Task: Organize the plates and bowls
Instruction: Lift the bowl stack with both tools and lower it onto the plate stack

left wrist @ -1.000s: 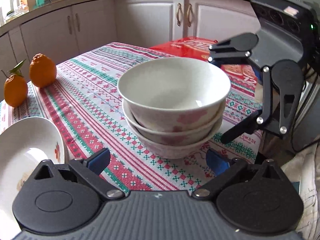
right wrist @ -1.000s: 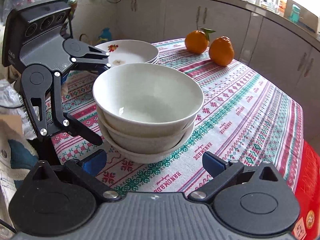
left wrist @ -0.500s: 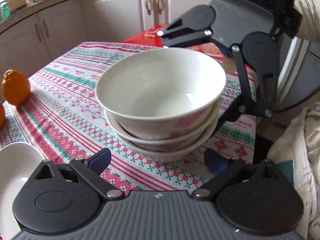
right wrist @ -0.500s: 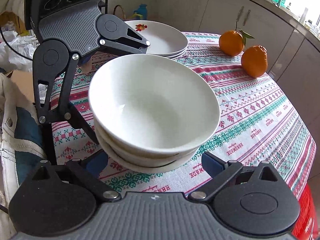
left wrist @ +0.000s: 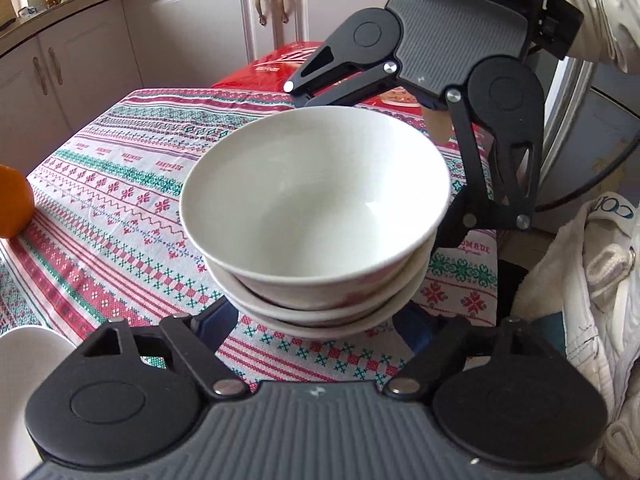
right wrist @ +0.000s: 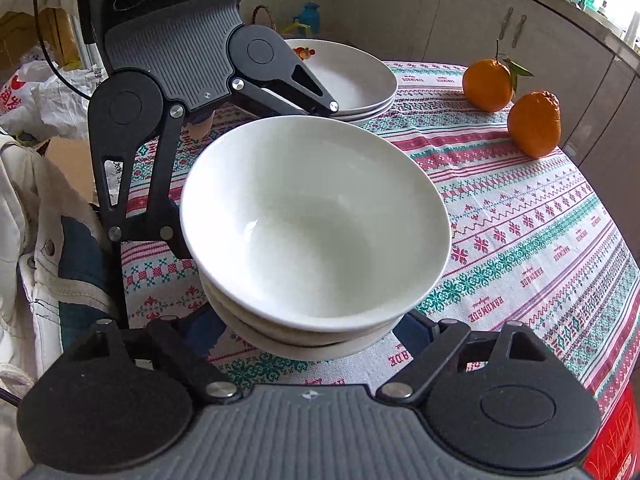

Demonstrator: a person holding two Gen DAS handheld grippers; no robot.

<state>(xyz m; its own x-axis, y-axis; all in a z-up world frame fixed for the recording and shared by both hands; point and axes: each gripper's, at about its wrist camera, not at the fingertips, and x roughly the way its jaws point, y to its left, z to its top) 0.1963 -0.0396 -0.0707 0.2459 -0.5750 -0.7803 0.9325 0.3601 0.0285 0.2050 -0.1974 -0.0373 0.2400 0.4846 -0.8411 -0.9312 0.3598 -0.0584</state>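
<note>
Right now I have both grippers facing each other across a stack of bowls (left wrist: 316, 216) that sits on the patterned tablecloth (left wrist: 120, 184), near the table edge on the person's side. The stack is three white bowls nested together, the top one empty and clean inside. My left gripper (left wrist: 316, 320) has the stack between its fingers, and its jaws have just been closing; the blue pads sit low beside the bottom bowl, but the bowl's rim hides the contact, so I cannot tell whether they press on it. My right gripper (right wrist: 316, 332) comes at the stack from the opposite side, and its jaws have just been closing as well; its pads also flank the bottom bowl, and again I cannot tell if they touch. Each gripper stands roughly half open, straddling the base of the stack. In the right wrist view a pile of plates (right wrist: 356, 80) lies behind the left gripper, further along the table, and two oranges (right wrist: 512, 100) rest well apart from the bowls toward the cabinets. A red package (left wrist: 280, 64) lies at the table's end beyond the right gripper in the left wrist view.
</note>
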